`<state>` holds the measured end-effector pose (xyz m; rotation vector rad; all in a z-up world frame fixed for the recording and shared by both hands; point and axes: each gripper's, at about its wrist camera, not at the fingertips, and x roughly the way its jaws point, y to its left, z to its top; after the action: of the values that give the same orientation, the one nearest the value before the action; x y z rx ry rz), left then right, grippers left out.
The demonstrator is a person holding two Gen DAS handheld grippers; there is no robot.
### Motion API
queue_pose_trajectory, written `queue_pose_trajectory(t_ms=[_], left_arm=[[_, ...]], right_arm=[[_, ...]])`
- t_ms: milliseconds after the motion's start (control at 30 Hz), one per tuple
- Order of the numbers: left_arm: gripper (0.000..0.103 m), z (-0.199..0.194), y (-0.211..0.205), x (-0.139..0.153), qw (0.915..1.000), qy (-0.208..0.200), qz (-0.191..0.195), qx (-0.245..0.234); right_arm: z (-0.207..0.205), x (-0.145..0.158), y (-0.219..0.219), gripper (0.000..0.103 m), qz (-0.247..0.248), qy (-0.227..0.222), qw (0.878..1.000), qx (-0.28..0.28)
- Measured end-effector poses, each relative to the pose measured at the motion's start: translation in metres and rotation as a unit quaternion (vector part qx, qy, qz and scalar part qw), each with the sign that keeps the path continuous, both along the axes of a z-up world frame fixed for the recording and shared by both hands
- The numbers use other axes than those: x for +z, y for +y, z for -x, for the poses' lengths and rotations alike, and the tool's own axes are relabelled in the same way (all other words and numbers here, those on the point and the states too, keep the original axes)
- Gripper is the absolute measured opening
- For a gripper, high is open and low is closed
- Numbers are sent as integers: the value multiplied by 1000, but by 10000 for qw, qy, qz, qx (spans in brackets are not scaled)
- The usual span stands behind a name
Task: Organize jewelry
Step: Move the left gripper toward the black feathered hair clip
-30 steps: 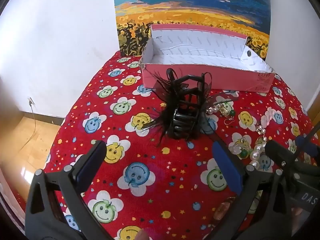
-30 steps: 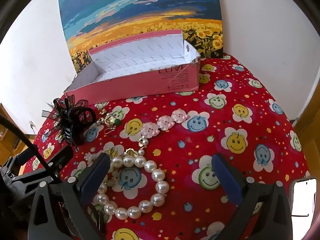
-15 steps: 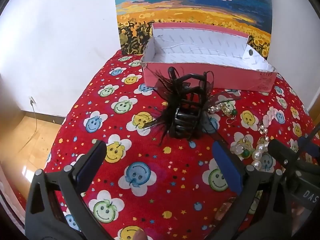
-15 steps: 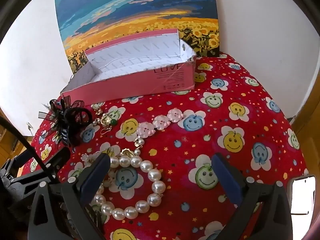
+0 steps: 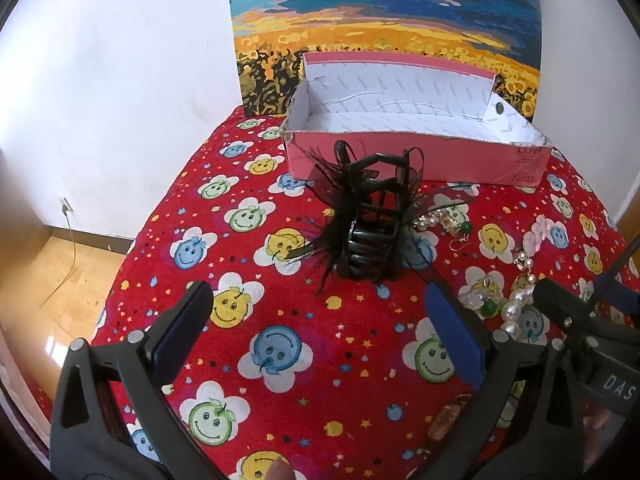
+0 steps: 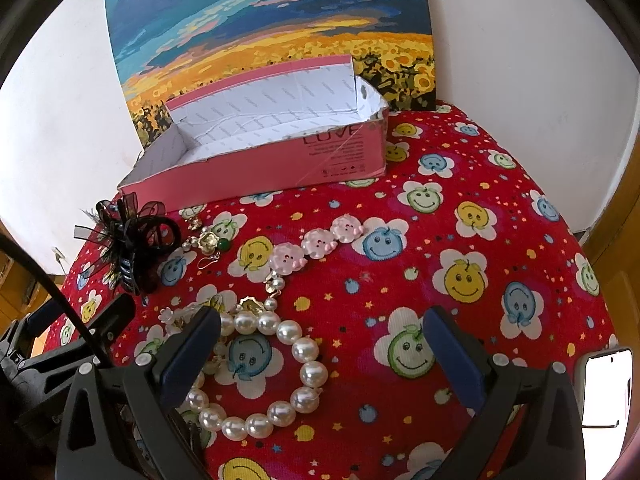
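Observation:
A black feathered hair claw clip (image 5: 370, 220) stands on the red smiley cloth (image 5: 280, 320), ahead of my open, empty left gripper (image 5: 316, 320); it also shows in the right wrist view (image 6: 134, 240). A pearl bracelet (image 6: 272, 368) lies just ahead of my open, empty right gripper (image 6: 320, 344), its left finger (image 6: 188, 356) over the beads. Pink flower beads (image 6: 316, 242), gold and green earrings (image 6: 210, 242) and other small pieces (image 5: 500, 296) lie between. An empty pink box (image 5: 416, 136) (image 6: 260, 140) stands at the back.
A sunflower painting (image 5: 384, 28) leans on the white wall behind the box. The table drops off at the left to a wooden floor (image 5: 48, 276). The right gripper's body (image 5: 592, 344) shows in the left wrist view. A white phone (image 6: 604, 388) sits at the right edge.
Both grippers have moved slightly forward and closer to the table. The hair clip and pearls appear a little nearer. Nothing was grasped or moved.

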<state>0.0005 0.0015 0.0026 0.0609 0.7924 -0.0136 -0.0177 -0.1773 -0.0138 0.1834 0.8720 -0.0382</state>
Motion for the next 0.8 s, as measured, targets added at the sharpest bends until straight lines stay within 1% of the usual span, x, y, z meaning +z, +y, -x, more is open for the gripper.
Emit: queue_pose_trajectory(t_ms=[300,433,600,733,800], left_arm=[[99,-6,0,-5,9998,197,26,-22],[99,-7,4,-6,9997,198,152,1],[99,-7,5,-7,9991,237,320,-154],[99,-6,4,-2,9974,213,577,-368],[99,-9,4,2,9970,247,621,-389]], right_arm=[[-2,-3,-4,103,-65,112,9999,-108],[0,-1,-5,103,-86,62,9999,-110],[3,1,-8,103,-88,159,9998,-20],[6,4,-12,103,-260,249,9993,38],[8,7,-13,103,-275,253,9993,52]])
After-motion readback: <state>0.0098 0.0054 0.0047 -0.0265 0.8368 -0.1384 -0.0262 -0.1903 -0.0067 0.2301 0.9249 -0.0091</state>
